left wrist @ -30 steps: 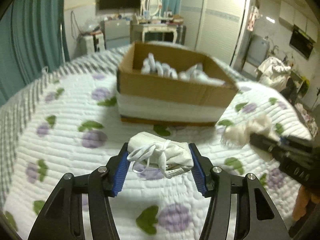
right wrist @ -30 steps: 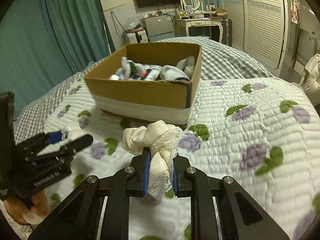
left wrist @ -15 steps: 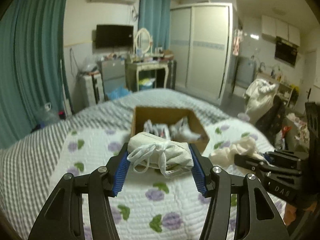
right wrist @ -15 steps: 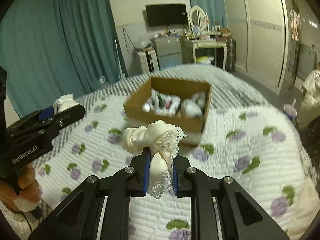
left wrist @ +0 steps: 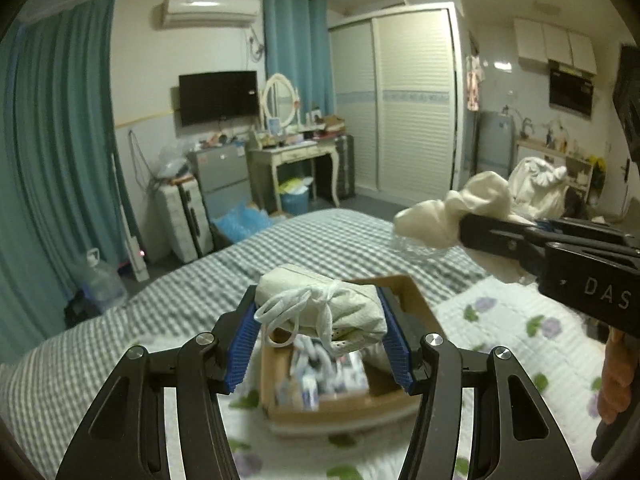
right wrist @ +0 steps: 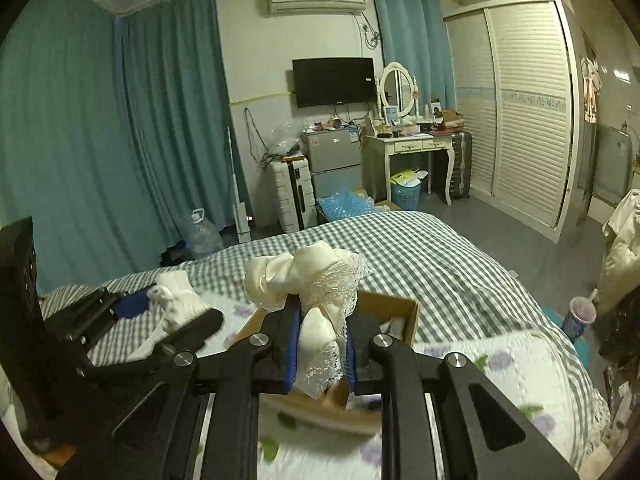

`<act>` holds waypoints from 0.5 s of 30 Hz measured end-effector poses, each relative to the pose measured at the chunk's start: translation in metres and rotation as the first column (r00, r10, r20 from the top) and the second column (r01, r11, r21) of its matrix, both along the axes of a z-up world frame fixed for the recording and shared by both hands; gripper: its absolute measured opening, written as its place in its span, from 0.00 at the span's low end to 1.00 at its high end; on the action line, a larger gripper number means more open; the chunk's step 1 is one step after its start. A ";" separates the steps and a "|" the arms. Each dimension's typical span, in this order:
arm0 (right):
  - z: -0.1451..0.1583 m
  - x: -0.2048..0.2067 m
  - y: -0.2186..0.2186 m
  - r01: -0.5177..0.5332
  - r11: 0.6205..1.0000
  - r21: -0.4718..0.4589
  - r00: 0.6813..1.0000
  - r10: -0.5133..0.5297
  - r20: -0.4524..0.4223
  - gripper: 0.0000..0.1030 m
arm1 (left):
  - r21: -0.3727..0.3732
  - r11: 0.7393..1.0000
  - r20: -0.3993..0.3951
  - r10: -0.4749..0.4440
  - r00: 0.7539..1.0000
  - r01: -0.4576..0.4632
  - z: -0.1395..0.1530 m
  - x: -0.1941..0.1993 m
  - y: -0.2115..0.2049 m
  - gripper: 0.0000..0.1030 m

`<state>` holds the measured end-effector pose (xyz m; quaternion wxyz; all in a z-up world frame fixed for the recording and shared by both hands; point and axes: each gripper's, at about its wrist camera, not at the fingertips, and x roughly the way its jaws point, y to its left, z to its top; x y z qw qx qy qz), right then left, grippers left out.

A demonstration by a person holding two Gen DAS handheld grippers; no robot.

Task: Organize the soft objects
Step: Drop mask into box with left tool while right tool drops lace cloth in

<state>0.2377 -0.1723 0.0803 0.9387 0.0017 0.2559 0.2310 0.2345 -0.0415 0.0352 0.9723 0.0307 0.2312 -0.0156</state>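
Your left gripper (left wrist: 320, 330) clamps the white bundle (left wrist: 320, 308) above the cardboard box (left wrist: 336, 404); right gripper (right wrist: 320, 344) pinches the lace cloth (right wrist: 316, 276); only right view shows its lace.

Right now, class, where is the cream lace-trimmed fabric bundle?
The cream lace-trimmed fabric bundle is clamped in the right gripper, raised above the brown cardboard box on the bed.

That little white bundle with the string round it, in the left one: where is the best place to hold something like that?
Across its fat middle, from the two long sides, as the left hand-held gripper does now. The white bundle is a soft roll tied with cord; the loops dangle loose in front, so pinching those would let it swing.
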 end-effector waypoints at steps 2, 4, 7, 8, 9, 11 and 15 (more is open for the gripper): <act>-0.008 0.022 0.005 0.010 1.000 -0.007 1.000 -0.010 -0.012 0.17 | 0.000 1.000 -0.017 -0.005 1.000 0.005 -0.011 0.024 0.001 0.54; -0.023 0.047 0.010 0.022 1.000 -0.020 0.999 -0.023 -0.032 0.17 | 0.001 1.000 -0.039 -0.002 0.999 0.002 -0.025 0.045 0.002 0.54; -0.057 0.087 0.013 0.033 0.999 -0.032 0.995 -0.036 -0.095 0.17 | 0.013 1.000 -0.086 -0.003 0.996 0.004 -0.053 0.076 0.002 0.54; -0.069 0.099 0.014 0.035 0.999 -0.036 0.992 -0.039 -0.121 0.17 | 0.020 1.000 -0.100 -0.001 0.995 0.003 -0.060 0.082 0.002 0.54; -0.084 0.114 0.013 0.038 0.999 -0.033 0.987 -0.043 -0.153 0.17 | 0.026 1.000 -0.114 0.000 0.993 0.003 -0.068 0.088 0.001 0.54; -0.103 0.130 0.008 0.037 0.999 -0.022 0.979 -0.041 -0.199 0.17 | 0.036 0.999 -0.156 0.002 0.988 0.004 -0.083 0.101 0.000 0.54; -0.137 0.155 0.004 0.031 1.000 -0.006 0.963 -0.031 -0.268 0.17 | 0.041 0.999 -0.199 0.003 0.980 0.005 -0.096 0.115 -0.004 0.54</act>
